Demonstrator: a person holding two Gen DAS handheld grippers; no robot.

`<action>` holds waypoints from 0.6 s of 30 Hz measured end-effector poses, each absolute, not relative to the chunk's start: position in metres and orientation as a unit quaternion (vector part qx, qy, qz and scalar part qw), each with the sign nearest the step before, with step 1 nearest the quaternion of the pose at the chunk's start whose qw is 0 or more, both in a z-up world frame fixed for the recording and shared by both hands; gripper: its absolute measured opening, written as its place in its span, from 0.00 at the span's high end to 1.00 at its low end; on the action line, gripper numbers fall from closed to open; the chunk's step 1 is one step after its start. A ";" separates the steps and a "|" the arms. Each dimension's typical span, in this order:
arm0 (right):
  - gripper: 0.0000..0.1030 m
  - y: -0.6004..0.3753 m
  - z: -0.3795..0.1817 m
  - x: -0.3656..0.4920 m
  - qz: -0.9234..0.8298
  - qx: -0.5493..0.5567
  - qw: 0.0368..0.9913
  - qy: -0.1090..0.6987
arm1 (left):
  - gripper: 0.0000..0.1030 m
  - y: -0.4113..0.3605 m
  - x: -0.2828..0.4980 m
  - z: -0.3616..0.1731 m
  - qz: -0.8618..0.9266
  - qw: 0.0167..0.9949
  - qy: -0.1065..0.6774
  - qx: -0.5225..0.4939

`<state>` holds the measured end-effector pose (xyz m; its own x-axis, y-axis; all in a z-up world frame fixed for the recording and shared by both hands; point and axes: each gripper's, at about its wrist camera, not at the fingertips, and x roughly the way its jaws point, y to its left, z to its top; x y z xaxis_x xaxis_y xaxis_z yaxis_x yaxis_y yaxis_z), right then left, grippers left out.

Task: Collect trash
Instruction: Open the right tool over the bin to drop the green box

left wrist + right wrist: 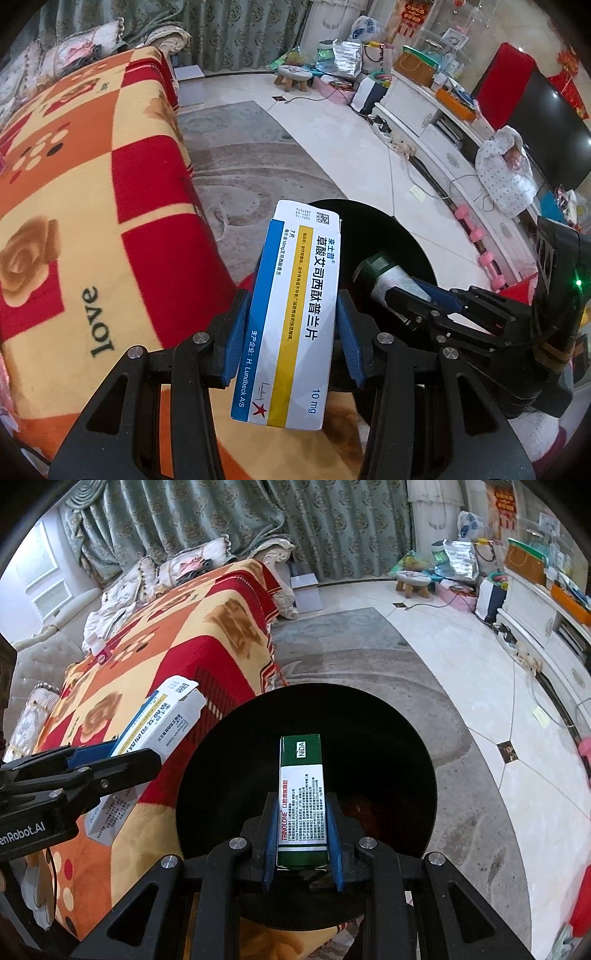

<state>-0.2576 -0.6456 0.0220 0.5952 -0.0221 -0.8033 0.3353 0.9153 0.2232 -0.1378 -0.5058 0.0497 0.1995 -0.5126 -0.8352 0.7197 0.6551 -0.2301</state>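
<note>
While both tools hang over the black bin (pixel 229 760), each is loaded. L gripper (pixel 291 325): blue pads clenched on the sides of the white/blue medicine box (pixel 291 314), which sticks out fwd past the fingertips, flap end open. R gripper (pixel 302 834): clamped on the green/white carton (pixel 302 801), its far end over the bin mouth. Patterned blanket (pixel 147 657) lies to the L of both.
</note>
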 end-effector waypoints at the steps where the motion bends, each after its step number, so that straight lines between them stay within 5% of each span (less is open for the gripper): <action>1: 0.78 -0.647 0.022 -0.258 -0.104 0.180 0.875 0.438 | 0.57 -0.507 -0.138 0.049 -0.405 0.764 0.491 0.101; 5: 0.76 -0.649 0.023 -0.257 -0.109 0.183 0.874 0.437 | 0.56 -0.506 -0.137 0.050 -0.419 0.754 0.499 0.081; 7: 0.66 -0.649 0.023 -0.257 -0.111 0.183 0.874 0.437 | 0.56 -0.506 -0.136 0.049 -0.413 0.755 0.503 0.083; 18: 0.65 -0.646 0.022 -0.258 -0.107 0.182 0.872 0.442 | 0.55 -0.502 -0.134 0.051 -0.419 0.750 0.507 0.067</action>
<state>-0.2578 -0.6458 0.0219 0.5869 -0.0265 -0.8092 0.3477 0.9109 0.2223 -0.1344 -0.5018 0.0510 0.1345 -0.5604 -0.8173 0.6968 0.6399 -0.3241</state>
